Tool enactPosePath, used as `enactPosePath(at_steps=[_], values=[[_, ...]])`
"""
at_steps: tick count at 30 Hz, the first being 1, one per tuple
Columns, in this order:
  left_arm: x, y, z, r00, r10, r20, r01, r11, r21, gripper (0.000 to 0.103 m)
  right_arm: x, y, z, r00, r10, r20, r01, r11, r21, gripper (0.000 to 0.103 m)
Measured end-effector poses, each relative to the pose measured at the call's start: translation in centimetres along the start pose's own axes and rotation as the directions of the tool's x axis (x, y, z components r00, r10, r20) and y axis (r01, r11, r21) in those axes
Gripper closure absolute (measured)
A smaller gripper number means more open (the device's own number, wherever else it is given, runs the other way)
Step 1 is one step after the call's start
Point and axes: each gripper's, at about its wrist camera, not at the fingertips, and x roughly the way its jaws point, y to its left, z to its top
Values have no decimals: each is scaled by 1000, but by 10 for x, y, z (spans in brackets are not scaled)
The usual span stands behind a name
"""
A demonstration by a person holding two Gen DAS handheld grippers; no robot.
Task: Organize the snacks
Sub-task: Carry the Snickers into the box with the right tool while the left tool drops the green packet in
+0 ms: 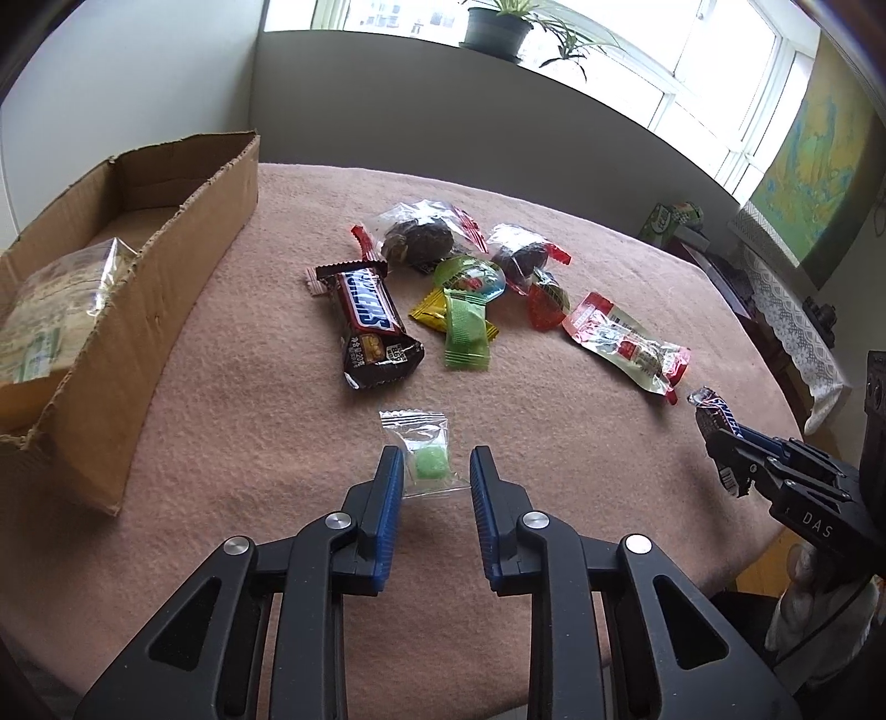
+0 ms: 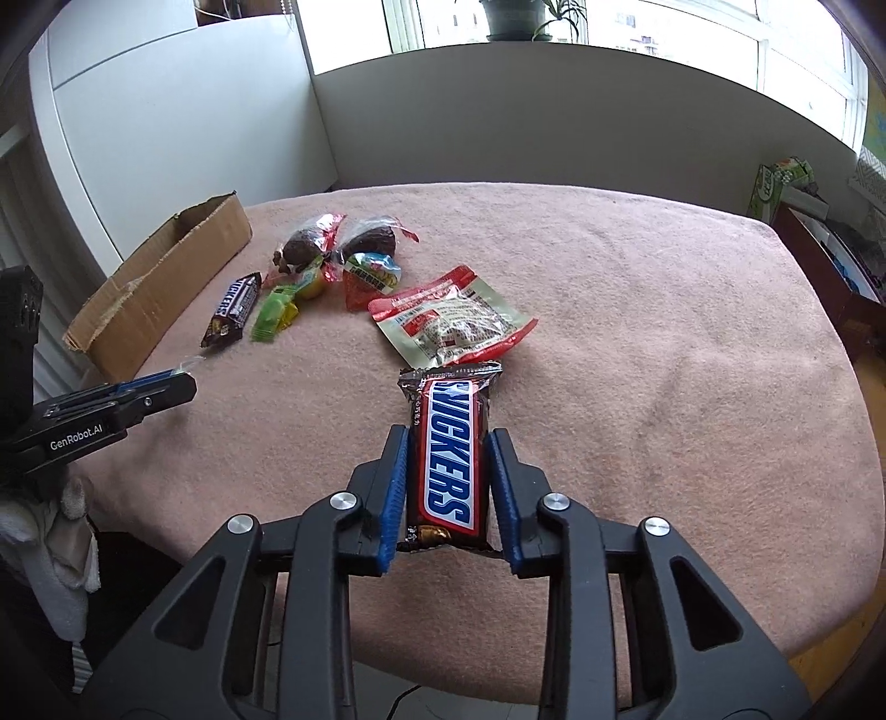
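the right gripper was clamped on a snickers bar, its blue pads pressing the wrapper's two long sides, the far end of the bar sticking out past the fingertips above the pink cloth. in the left wrist view the same bar showed at the right edge, pinched in that gripper.

the left gripper stood partly closed around a small clear packet with a green candy inside. the packet lay on the cloth between the pads; its left edge met the left pad, while a narrow gap showed on the right, so whether it was truly gripped could not be told.

farther out on the cloth lay the loose pile: a second snickers bar, a green sweet over a yellow one, a round green-and-blue sweet, two dark cakes in clear bags with red ends, a red sweet, and a clear red-edged pouch nearest the right gripper.

a cardboard box with a torn rim sat at the left of the table, well apart from the pile, with a clear bag of something pale already inside. a potted plant stood on the sill behind, and a map hung at the right.
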Motion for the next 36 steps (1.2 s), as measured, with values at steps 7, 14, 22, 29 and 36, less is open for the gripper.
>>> enactPosePath(at_steps=[7, 14, 22, 29, 36], values=[[-28, 9, 8, 998, -11, 55, 11, 1000, -14, 80, -12, 32, 29, 997, 55, 53, -53, 998, -42, 73], [-61, 39, 28, 992, 33, 124, -29, 999, -36, 80, -3, 89, 71, 987, 132, 94, -121, 986, -119, 73], [-82, 100, 56, 977, 130, 170, -112, 988, -109, 80, 19, 174, 121, 966, 239, 102, -213, 952, -219, 73], [-84, 140, 76, 969, 182, 164, -157, 975, -156, 80, 58, 237, 150, 953, 298, 48, -277, 927, -254, 73], [-70, 166, 84, 971, 200, 127, -173, 965, -196, 80, 102, 263, 160, 947, 321, -29, -320, 925, -205, 73]])
